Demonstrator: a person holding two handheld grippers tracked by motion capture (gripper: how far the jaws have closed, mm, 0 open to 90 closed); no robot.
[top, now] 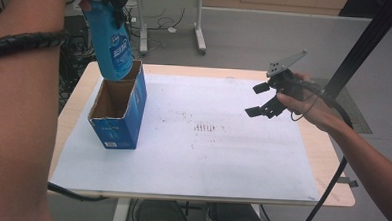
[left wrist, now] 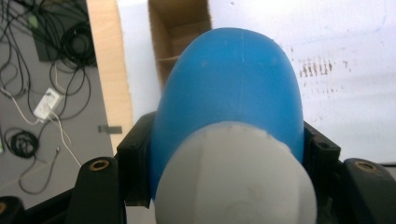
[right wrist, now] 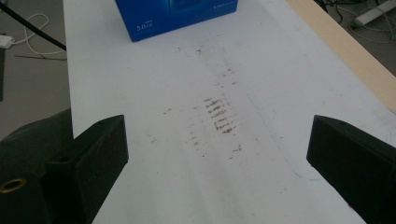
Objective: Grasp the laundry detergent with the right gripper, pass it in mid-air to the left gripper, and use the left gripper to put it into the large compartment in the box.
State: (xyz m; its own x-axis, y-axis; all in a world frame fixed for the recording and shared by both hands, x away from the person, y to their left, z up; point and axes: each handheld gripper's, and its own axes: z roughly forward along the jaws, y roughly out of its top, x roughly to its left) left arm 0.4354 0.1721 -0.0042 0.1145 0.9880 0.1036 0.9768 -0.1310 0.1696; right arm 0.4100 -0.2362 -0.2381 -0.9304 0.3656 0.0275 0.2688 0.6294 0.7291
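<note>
A blue bottle (top: 112, 44) with a white cap (left wrist: 233, 179) hangs upright over the open blue carton (top: 118, 107), its base at the carton's far end. My left gripper (top: 111, 1) is shut on the bottle near its top; in the left gripper view the black jaws press on both sides of the blue bottle (left wrist: 229, 88), with the carton's brown inside (left wrist: 180, 32) below. My right gripper (top: 262, 100) hovers open over the right side of the white mat, with nothing between its jaws. The right gripper view shows the blue carton (right wrist: 177, 16) at the top.
A white mat (top: 207, 141) with brown smudges (right wrist: 217, 116) covers the wooden table (top: 338, 194). Cables lie on the floor at the left (left wrist: 42, 93). A black post (top: 367, 43) rises at the right, and another table's legs (top: 200, 35) stand behind.
</note>
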